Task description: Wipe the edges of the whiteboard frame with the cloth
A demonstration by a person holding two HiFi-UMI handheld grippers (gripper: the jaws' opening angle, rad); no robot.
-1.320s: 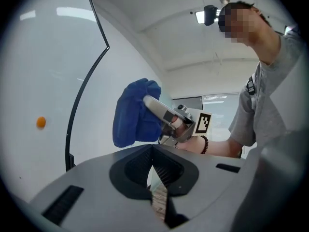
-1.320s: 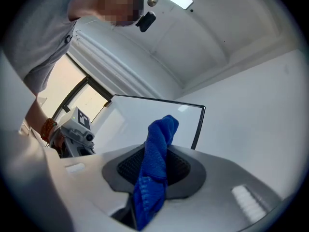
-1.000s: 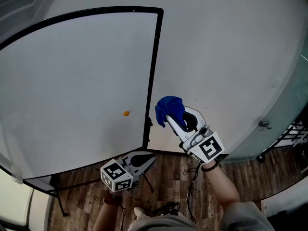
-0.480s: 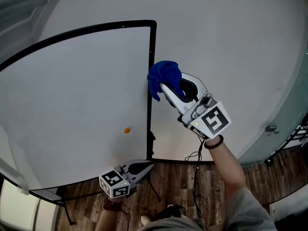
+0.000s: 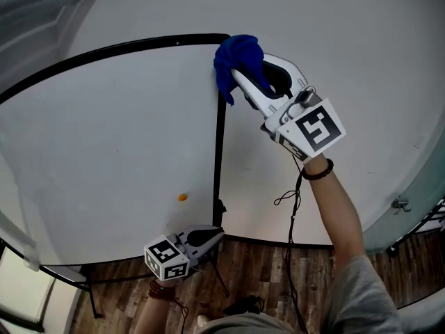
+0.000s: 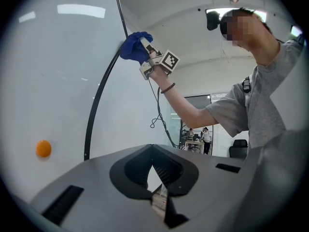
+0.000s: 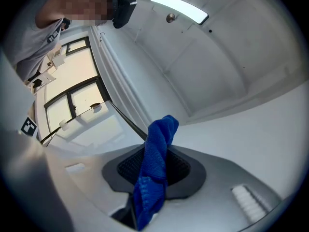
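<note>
My right gripper [image 5: 245, 75], jaws clamped on the blue cloth [image 5: 235, 56], holds it against the top right corner of the whiteboard frame [image 5: 220, 145]. My left gripper [image 5: 212, 236], jaws together and empty, hangs just below that frame's bottom right corner.

- Plain white wall [image 5: 348, 47] fills most of the head view
- Dark wood-plank floor [image 5: 252, 261] below it
- Long ceiling light [image 7: 179, 7] glows overhead
- Bright windows [image 7: 72, 103] with dark frames
- Black office chair [image 6: 237, 151] in a far room
</note>
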